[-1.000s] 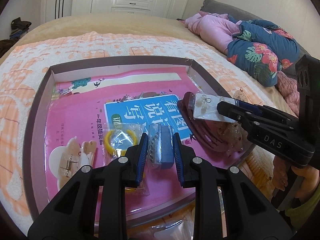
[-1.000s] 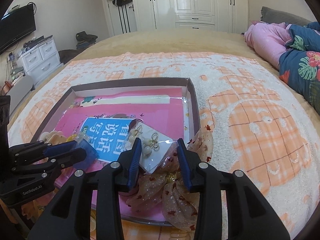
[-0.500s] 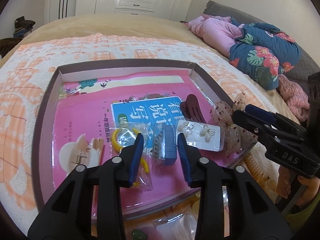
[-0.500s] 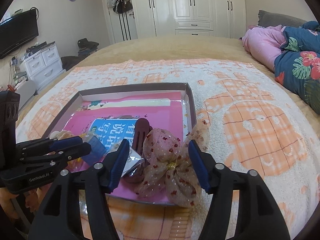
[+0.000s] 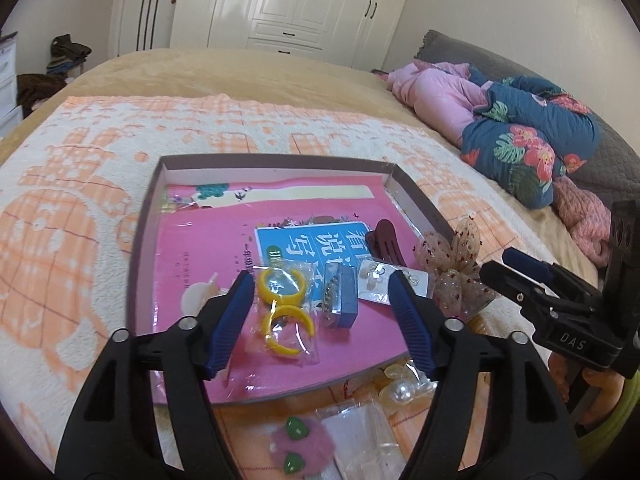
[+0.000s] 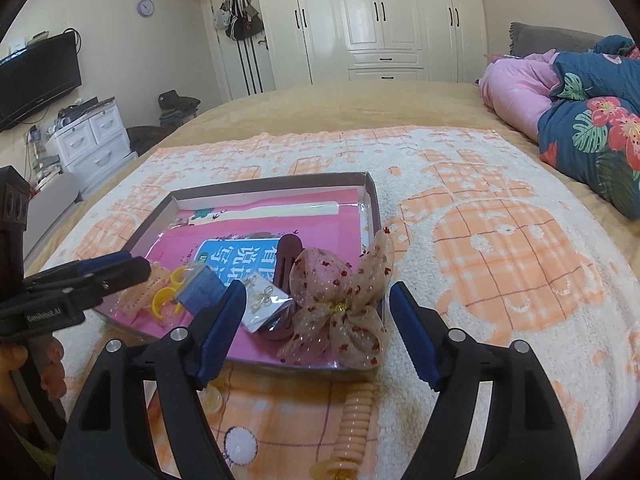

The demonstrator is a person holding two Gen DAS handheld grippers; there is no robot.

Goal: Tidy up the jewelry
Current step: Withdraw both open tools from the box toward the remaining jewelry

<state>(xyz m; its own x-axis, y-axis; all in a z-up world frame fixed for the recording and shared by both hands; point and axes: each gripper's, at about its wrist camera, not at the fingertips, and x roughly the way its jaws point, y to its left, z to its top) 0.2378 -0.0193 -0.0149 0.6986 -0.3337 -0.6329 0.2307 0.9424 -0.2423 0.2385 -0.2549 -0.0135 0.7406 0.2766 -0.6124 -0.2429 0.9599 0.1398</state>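
Observation:
A shallow box [image 5: 141, 236] [image 6: 374, 200] lies on the bed with a pink book as its floor. In it lie yellow rings in a clear bag [image 5: 282, 308], a blue case [image 5: 346, 298] [image 6: 202, 290], an earring card [image 5: 386, 282] [image 6: 266, 300], a maroon hair clip [image 5: 386, 240] [image 6: 286, 254] and a sheer dotted bow [image 5: 456, 268] [image 6: 340, 300]. My left gripper [image 5: 322, 288] is open above the blue case and the rings. My right gripper [image 6: 318, 300] is open, near the bow and the card. Both are empty.
Loose pieces lie on the blanket in front of the box: pearl beads [image 5: 400, 390], a pink felt piece with green hearts [image 5: 298, 442], clear bags [image 5: 360, 436], a coiled hair tie [image 6: 354, 424]. Folded pink and floral quilts [image 5: 516, 136] lie at the right.
The left gripper let go of the blue case, opened wide and drew back. The right gripper released the earring card into the box, opened and pulled back.

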